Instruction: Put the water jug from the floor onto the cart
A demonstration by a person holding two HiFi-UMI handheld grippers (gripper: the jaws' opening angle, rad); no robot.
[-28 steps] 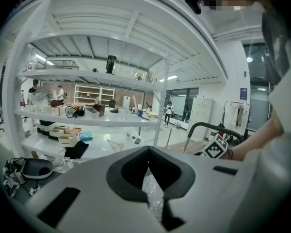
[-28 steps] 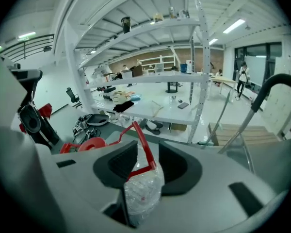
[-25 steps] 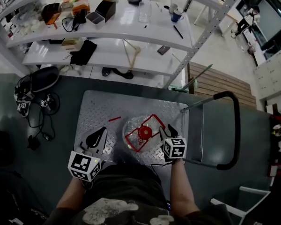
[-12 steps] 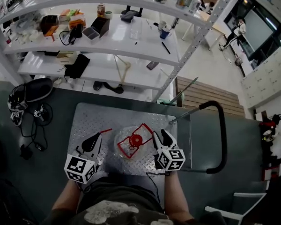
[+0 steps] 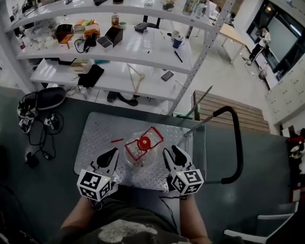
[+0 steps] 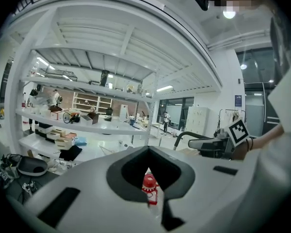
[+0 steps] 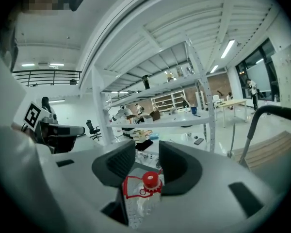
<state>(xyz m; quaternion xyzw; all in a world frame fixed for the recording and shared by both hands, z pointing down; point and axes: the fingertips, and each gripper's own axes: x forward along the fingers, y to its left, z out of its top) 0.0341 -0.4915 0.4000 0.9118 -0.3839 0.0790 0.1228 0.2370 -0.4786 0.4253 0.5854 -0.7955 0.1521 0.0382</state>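
The clear water jug (image 5: 141, 146) with its red cap and red handle stands on the cart's metal deck (image 5: 96, 131). My left gripper (image 5: 110, 158) hovers near the deck's front edge, left of the jug and apart from it, its jaws shut and empty. My right gripper (image 5: 175, 157) hovers right of the jug; its jaws are closing but the pads touch nothing. The left gripper view shows the red cap (image 6: 149, 182) beyond the left gripper's (image 6: 148, 149) joined tips. In the right gripper view the jug (image 7: 140, 200) shows between the right gripper's (image 7: 146, 152) spread jaws, farther off.
The cart's black push handle (image 5: 237, 136) rises at the right. White shelving (image 5: 117, 60) loaded with tools and boxes stands behind the cart. Cables and headsets (image 5: 35, 111) lie on the floor at left, a wooden pallet (image 5: 221, 108) at back right. A person (image 5: 259, 39) stands far off.
Both grippers have risen and drawn back from the jug toward my body; the right one was close against its side. The jug has stayed on the cart deck.
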